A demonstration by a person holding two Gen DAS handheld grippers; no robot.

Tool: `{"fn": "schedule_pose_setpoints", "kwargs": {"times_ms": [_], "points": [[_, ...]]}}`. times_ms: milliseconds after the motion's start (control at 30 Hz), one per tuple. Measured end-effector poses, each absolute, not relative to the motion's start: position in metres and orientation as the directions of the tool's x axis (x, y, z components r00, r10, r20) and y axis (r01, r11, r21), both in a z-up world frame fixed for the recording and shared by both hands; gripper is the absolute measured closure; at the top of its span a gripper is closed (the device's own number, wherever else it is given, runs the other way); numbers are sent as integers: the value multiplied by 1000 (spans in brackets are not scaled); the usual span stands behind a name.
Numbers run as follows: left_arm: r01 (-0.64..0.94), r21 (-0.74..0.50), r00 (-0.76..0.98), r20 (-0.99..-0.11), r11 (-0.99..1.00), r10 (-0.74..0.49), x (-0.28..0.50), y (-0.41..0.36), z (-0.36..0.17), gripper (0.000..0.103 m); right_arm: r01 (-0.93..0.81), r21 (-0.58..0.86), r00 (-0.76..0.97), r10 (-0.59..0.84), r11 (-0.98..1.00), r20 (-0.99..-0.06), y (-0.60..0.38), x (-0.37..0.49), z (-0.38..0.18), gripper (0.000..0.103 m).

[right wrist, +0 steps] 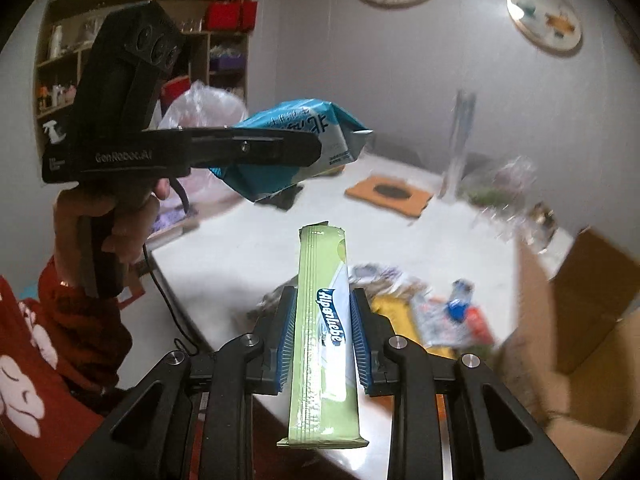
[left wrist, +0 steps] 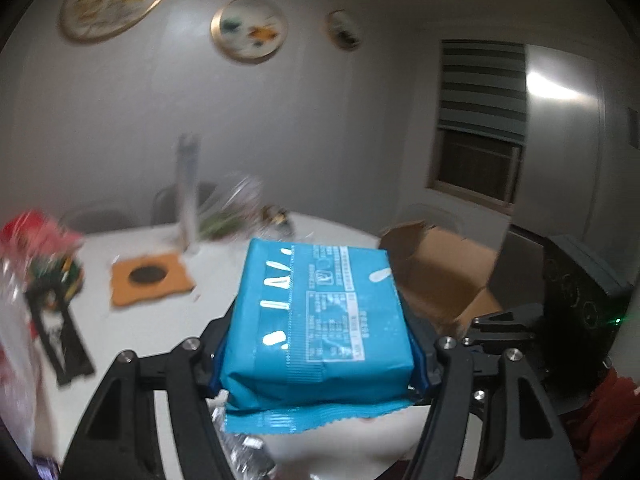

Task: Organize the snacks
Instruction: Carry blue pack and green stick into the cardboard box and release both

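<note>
White table; green candy stick only in right wrist view.

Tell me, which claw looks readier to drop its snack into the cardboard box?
Probably the left claw: its blue snack packet is held high with the open cardboard box just beyond. The right claw holds an Alpenliebe candy stick, box off to its side.

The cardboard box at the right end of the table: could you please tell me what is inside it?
In the left wrist view the cardboard box stands open, flaps up, showing only bare brown inner walls. The blue snack pack in the left gripper covers its near corner, and its floor is out of sight.
</note>
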State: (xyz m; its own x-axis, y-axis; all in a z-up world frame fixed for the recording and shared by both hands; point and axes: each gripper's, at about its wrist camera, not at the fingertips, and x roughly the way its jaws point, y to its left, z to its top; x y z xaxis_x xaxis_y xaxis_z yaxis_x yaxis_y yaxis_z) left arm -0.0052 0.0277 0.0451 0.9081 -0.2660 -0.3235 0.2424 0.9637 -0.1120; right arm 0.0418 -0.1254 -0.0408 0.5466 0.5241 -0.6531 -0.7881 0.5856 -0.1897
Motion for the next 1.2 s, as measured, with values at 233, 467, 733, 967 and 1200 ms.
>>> {"fn": "schedule_pose_setpoints", "kwargs": {"times_ms": [233, 467, 733, 967, 1200], "points": [[430, -70, 841, -330, 900, -428, 24, -32, 89, 39, -701, -249, 658, 472, 668, -586, -160, 42, 9, 81], [591, -90, 698, -442, 802, -564, 73, -101, 97, 39, -587, -218, 719, 379, 779, -583, -214, 64, 31, 81], [608, -112, 606, -573, 786, -551, 134, -148, 83, 39, -507, -210, 731, 288, 836, -619, -259, 105, 26, 81], [580, -103, 546, -687, 808, -479, 178, -175, 59, 39, -496, -172, 660, 241, 851, -712, -284, 154, 13, 81], [579, -104, 466, -771, 808, -434, 204, -191, 33, 39, -513, -169, 571, 188, 842, -799, -287, 190, 1, 81]]}}
